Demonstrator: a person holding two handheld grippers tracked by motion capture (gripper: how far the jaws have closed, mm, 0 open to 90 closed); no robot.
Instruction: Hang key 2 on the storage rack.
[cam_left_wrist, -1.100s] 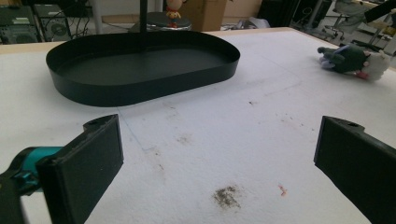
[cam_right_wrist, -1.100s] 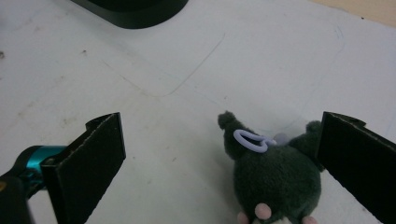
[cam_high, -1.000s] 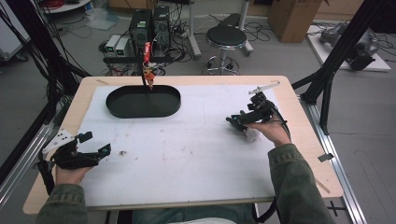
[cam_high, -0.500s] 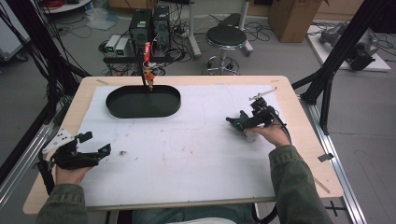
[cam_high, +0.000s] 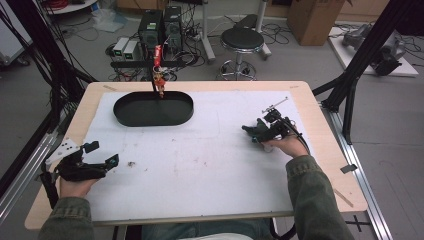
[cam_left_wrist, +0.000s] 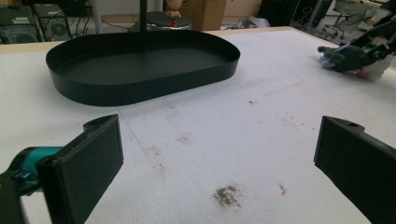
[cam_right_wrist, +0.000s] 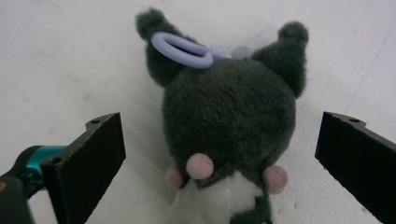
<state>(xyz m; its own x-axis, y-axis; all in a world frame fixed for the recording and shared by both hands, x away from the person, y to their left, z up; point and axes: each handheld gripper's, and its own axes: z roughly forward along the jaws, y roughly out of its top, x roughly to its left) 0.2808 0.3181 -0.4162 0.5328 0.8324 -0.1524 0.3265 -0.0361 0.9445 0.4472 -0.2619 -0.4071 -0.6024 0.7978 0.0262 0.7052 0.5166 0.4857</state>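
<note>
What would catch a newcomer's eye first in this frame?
Probably the dark plush toy with a lilac loop on its head, lying between the open jaws of the right gripper at the table's right side. Next, the black oval tray at the far left of the white mat, with the left gripper open near the front left edge.

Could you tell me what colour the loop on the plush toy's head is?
Light purple loop, clearest in the right gripper view.

A wooden worktop (cam_high: 325, 145) covered by a stained white mat (cam_high: 200, 160). Beyond its far edge, on the floor, stand a round black stool (cam_high: 242, 39), computer boxes (cam_high: 160, 22) and a cardboard box (cam_high: 310, 15).
</note>
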